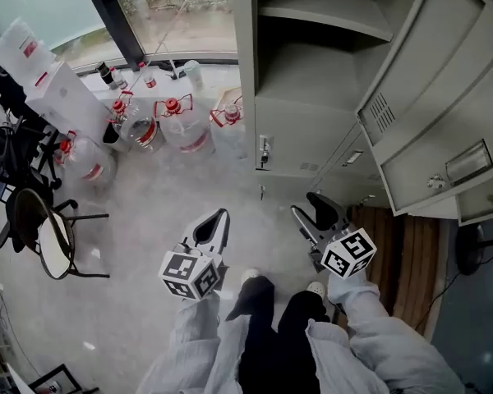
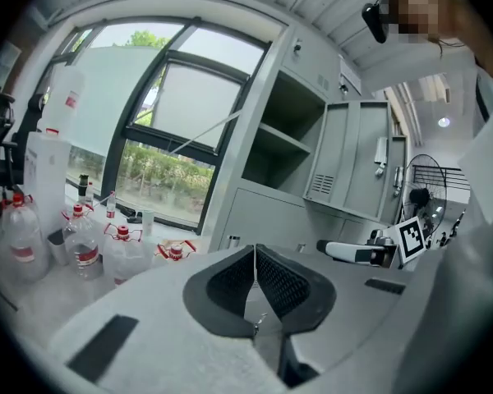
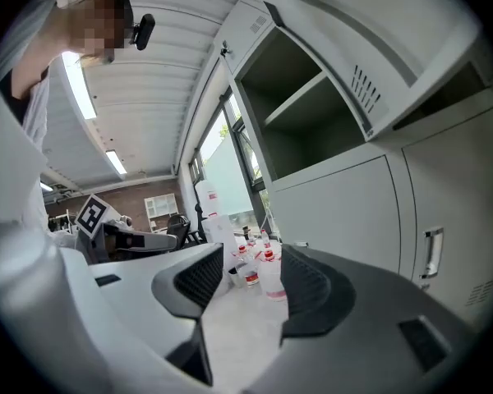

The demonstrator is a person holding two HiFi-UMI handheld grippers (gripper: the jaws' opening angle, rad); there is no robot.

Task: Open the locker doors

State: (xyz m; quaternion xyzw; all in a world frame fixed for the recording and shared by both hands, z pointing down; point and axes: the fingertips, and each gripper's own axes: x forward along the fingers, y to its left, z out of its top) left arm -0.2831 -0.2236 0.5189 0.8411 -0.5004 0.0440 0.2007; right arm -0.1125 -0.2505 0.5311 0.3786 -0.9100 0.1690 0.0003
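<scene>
Jaws of the right gripper (image 3: 251, 263) stand apart with nothing gripped; only far-off water bottles (image 3: 267, 271) show through the gap. Jaws of the left gripper (image 2: 255, 253) are pressed together, pad against pad, on nothing. In the head view both grippers hang low before the person's legs, the left one (image 1: 214, 224) over bare floor (image 1: 148, 212), the right one (image 1: 314, 212) close to the foot of the locker (image 1: 246, 56).

Key relation: the closed lower door (image 1: 304, 125) bears a handle (image 1: 264, 150) near its left edge, long axis vertical. The handle lies ahead of and above both grippers, roughly between them. In the right gripper view it sits at the far right (image 3: 431, 253), well off the jaw line, so that gripper probably has to turn toward the door face (image 3: 345, 212) before closing across the bar. The right gripper appears nearer the locker and is the one ready to grasp.

Surroundings: an upper door (image 1: 427, 80) stands swung out to the right, exposing a compartment with a shelf (image 1: 329, 15), and it overhangs the right gripper's side. Red-capped water bottles (image 1: 181, 125) crowd the floor left of the locker under the window (image 1: 177, 11); a chair (image 1: 45, 236) stands well apart. Nothing visible lies between either gripper and the handle.
</scene>
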